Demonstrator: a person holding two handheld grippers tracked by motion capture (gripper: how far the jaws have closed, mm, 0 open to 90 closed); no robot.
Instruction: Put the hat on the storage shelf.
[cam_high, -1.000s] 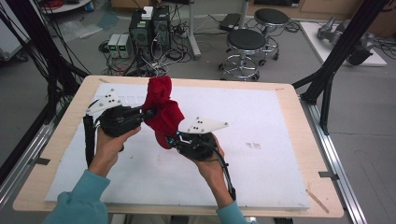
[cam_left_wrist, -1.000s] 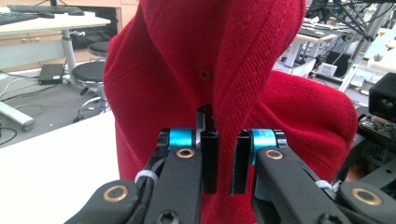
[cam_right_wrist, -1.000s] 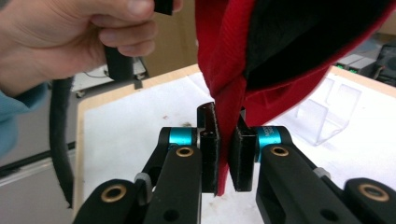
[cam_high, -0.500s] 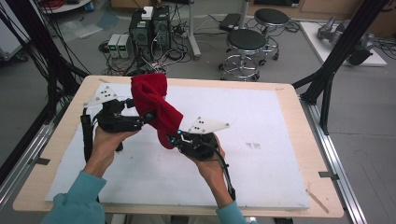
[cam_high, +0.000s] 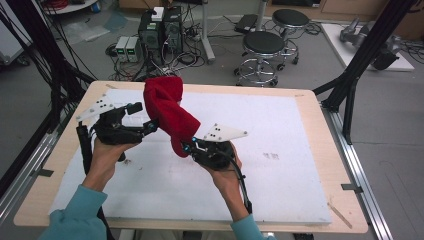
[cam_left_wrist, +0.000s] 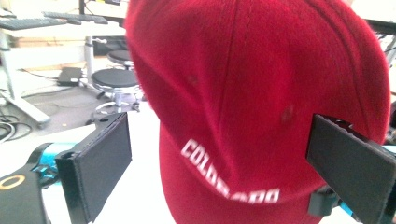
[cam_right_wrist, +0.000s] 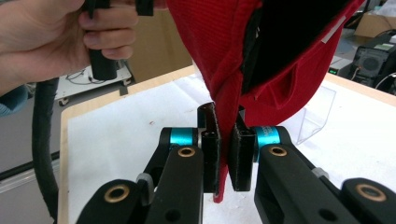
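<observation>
We see one red cap (cam_high: 169, 114) held up in the air above the far left part of the counter (cam_high: 280, 200), not touching its white sheet (cam_high: 280, 150). In the left gripper view the cap (cam_left_wrist: 261, 107) fills the space ahead, with white letters along its lower edge.

At the cap's lower end, our right gripper (cam_high: 192, 146) has its jaws clenched on a fold of the red cloth; in the right gripper view (cam_right_wrist: 223, 149) the cloth runs down between the two black pads and its tip pokes out below them. On the cap's left side sits our left gripper (cam_high: 150, 127). Its jaws stand wide apart in its own view (cam_left_wrist: 224, 163), one on either side of the cap, and we cannot tell whether either pad touches the cloth.

Below the cap the white sheet lies bare, with a few small dark marks to the right of it. In the right gripper view a clear plastic stand (cam_right_wrist: 315, 114) is on the sheet just behind the cap.

Beyond the counter's far edge, behind the cap, we count two round stools (cam_high: 265, 47), a pair of small grey boxes (cam_high: 127, 48) and two dark computer towers (cam_high: 161, 27) among loose cables on the floor. Black frame bars (cam_high: 350, 80) rise at both sides of the counter, well apart from the cap.
</observation>
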